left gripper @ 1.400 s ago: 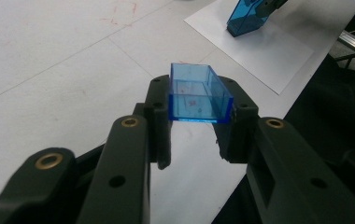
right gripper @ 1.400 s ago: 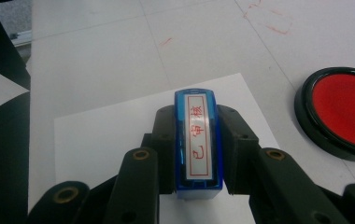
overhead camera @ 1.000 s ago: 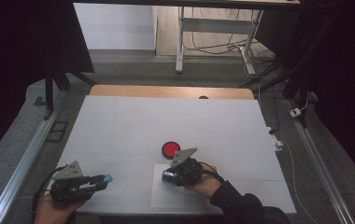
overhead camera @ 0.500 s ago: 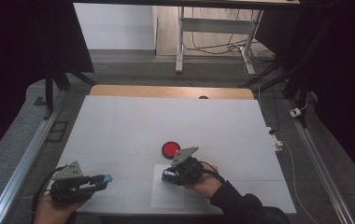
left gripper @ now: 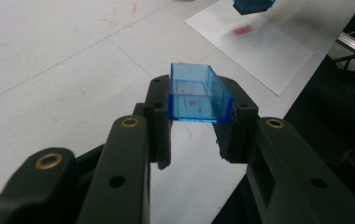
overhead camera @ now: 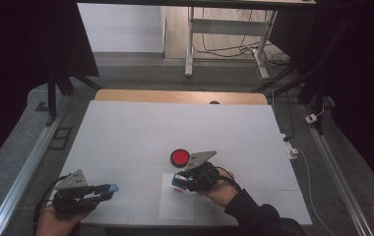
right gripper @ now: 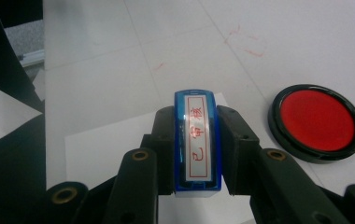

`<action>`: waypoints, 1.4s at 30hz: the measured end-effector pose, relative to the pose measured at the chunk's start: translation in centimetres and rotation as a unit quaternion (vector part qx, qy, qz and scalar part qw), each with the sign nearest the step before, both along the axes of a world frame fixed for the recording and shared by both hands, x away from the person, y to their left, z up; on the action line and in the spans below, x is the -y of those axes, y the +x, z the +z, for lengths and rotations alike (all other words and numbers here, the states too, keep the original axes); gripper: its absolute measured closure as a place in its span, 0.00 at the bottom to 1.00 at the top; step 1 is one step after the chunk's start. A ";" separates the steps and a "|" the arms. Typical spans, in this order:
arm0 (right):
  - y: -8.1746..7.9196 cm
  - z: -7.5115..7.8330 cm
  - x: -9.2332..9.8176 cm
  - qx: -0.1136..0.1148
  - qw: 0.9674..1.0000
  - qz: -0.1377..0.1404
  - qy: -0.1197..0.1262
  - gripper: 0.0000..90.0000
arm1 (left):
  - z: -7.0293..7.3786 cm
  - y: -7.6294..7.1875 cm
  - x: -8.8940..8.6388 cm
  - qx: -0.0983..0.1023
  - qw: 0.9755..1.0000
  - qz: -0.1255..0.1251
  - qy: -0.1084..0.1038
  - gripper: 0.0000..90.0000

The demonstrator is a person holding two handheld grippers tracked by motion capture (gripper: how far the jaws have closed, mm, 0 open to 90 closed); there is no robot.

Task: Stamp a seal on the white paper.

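Nearest you, at the table's front edge on your left, your left gripper (overhead camera: pixel 107 189) is pinching a clear blue cap (left gripper: pixel 198 94), an open box of blue plastic. In the left gripper view the cap sits squarely between the two black jaws with its hollow side up, a few faint red smears inside, and no writing on it can be read.

A little farther in and to the right, your right gripper (overhead camera: pixel 177 181) is pinching a blue stamp (right gripper: pixel 197 144) by its two long sides. In the right gripper view the stamp's printing face is turned up toward the camera: a narrow pale strip with a red border line and three red characters in a column, which look like Chinese characters but can't be read for certain.

The stamp is held over the far end of a white sheet of paper (overhead camera: pixel 176 209) lying at the front of the table (overhead camera: pixel 126 128). A small red stamped mark (left gripper: pixel 242 31) shows on that sheet in the left gripper view, too small to read.

Just beyond the right gripper, a round red ink pad (overhead camera: pixel 179 157) in a black rim rests on the table, lid off. Faint red scuffs (right gripper: pixel 245 42) mark the tabletop past it
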State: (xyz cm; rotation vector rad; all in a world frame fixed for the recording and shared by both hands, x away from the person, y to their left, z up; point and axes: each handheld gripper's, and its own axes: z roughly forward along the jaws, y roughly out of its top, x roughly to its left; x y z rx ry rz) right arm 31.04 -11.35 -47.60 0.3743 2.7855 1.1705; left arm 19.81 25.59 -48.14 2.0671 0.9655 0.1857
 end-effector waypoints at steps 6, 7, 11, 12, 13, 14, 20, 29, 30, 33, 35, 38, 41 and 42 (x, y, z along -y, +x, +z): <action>0.1 0.8 0.4 -0.004 1.000 -0.004 0.016 0.78 | 0.0 0.0 0.0 0.000 1.000 0.000 0.000 0.76; 0.1 0.9 0.4 -0.005 1.000 -0.005 0.020 0.78 | 0.0 0.0 0.0 0.000 1.000 0.000 -0.001 0.76; 0.1 1.5 0.6 -0.011 0.999 -0.006 0.033 0.78 | 0.0 0.0 0.0 0.000 1.000 0.000 -0.001 0.76; 0.1 1.6 0.7 -0.012 0.999 -0.007 0.035 0.78 | 0.0 0.0 0.0 0.000 1.000 0.000 -0.001 0.76; 0.1 1.7 0.7 -0.012 0.999 -0.007 0.039 0.78 | 0.0 0.0 0.0 0.000 1.000 0.000 -0.001 0.76; 0.1 1.9 0.8 -0.011 0.999 -0.007 0.040 0.78 | 0.0 0.0 0.0 0.000 1.000 0.000 -0.001 0.76; 0.0 2.7 1.1 -0.006 0.999 -0.007 0.054 0.78 | 0.0 0.0 0.0 0.000 1.000 0.000 -0.001 0.76; -0.5 3.9 1.4 0.007 0.997 -0.002 0.073 0.78 | 0.0 0.0 0.0 0.000 1.000 -0.001 -0.001 0.76; -0.5 4.0 1.4 0.007 0.997 -0.001 0.075 0.78 | 0.0 0.0 0.0 0.000 1.000 -0.001 -0.001 0.76; -0.5 4.3 1.6 0.010 0.997 -0.002 0.079 0.78 | 0.0 0.0 0.0 0.000 1.000 -0.001 -0.001 0.76; -0.5 4.4 1.7 0.010 0.997 -0.004 0.081 0.78 | 0.0 0.0 0.0 -0.001 1.000 0.000 0.000 0.76; -0.5 4.4 1.8 0.010 0.997 -0.003 0.082 0.78 | 0.0 0.0 0.1 0.000 1.000 -0.001 0.001 0.76; -0.6 4.4 1.8 0.009 0.997 -0.002 0.081 0.78 | 0.0 0.0 0.2 -0.001 1.000 -0.004 0.006 0.76; -0.6 4.4 1.8 0.009 0.997 -0.001 0.080 0.78 | 0.0 0.1 0.2 -0.002 1.000 -0.004 0.007 0.76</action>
